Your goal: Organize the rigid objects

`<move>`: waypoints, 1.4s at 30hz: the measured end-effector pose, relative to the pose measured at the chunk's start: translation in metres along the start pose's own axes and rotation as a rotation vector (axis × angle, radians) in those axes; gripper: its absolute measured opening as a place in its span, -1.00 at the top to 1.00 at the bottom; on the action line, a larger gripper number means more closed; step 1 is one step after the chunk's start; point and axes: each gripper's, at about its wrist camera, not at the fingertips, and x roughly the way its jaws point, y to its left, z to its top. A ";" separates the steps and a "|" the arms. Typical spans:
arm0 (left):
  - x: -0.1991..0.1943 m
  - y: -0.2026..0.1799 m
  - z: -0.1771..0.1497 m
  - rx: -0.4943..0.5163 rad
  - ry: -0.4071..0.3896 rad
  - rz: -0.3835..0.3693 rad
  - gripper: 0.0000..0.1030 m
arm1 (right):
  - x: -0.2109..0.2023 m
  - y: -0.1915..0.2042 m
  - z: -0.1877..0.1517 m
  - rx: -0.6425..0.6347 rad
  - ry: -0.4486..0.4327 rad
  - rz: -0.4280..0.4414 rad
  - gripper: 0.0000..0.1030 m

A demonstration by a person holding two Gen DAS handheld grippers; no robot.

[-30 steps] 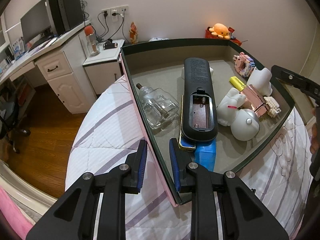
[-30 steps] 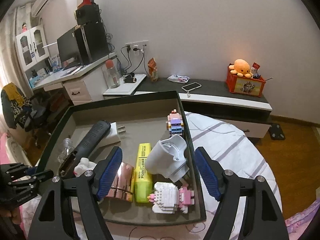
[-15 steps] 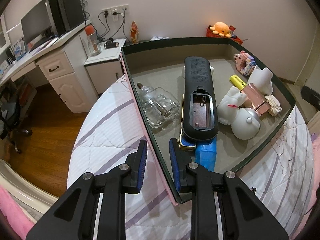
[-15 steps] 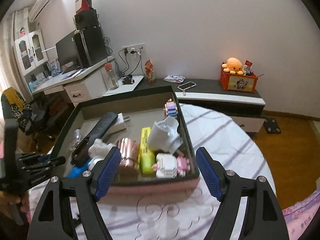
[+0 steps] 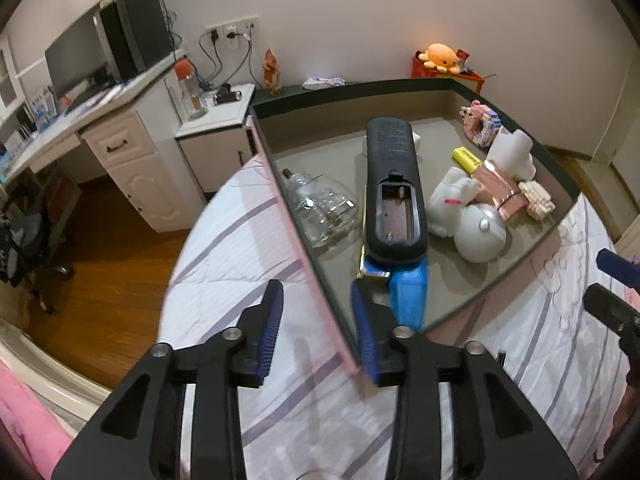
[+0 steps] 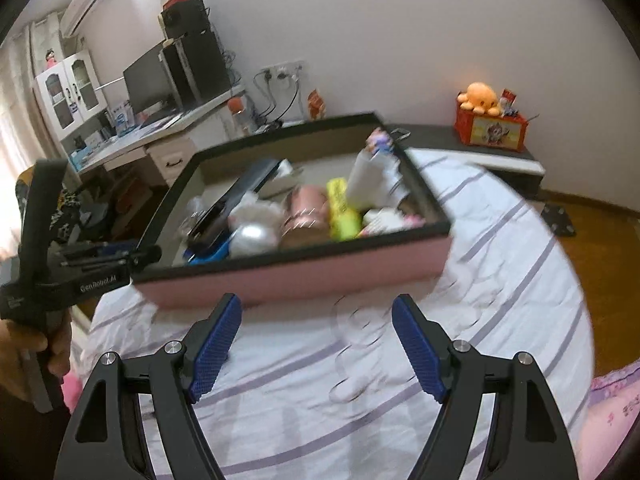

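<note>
A pink box with a dark rim (image 5: 288, 216) lies on the bed. It holds a black remote (image 5: 394, 184), a glass bottle (image 5: 324, 208), a blue block (image 5: 408, 296), white figures (image 5: 452, 200), a rose-gold cylinder (image 5: 500, 192) and a yellow highlighter (image 5: 466, 158). My left gripper (image 5: 318, 330) straddles the box's near-left wall. Its jaws are opening, and the outer pad stands clear of the wall. My right gripper (image 6: 318, 344) is open and empty over the quilt, just in front of the box's pink front wall (image 6: 300, 276).
The bed carries a white quilt with purple stripes (image 6: 500, 240). A desk with a monitor (image 5: 76, 64) and a nightstand (image 5: 216, 120) stand behind it on the left. An orange plush (image 6: 480, 98) sits on a low dark shelf. A hand (image 6: 24, 344) holds the left gripper.
The left jaws, shut on the box's wall before, have spread apart. The right gripper has drawn back from over the box to the quilt in front of it.
</note>
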 end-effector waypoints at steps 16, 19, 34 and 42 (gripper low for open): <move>-0.051 0.032 -0.063 -0.041 -0.036 -0.034 -0.35 | 0.026 0.084 -0.043 -0.040 0.114 0.062 -0.54; -0.053 0.030 -0.058 -0.037 -0.042 -0.032 -0.42 | 0.033 0.095 -0.047 -0.094 0.133 0.023 -0.45; -0.020 0.006 -0.014 -0.041 -0.030 -0.064 -0.52 | 0.009 -0.008 -0.054 -0.016 0.131 -0.089 0.64; 0.008 0.001 0.011 -0.034 0.010 -0.013 -0.15 | -0.003 -0.064 -0.046 0.078 0.095 -0.118 0.63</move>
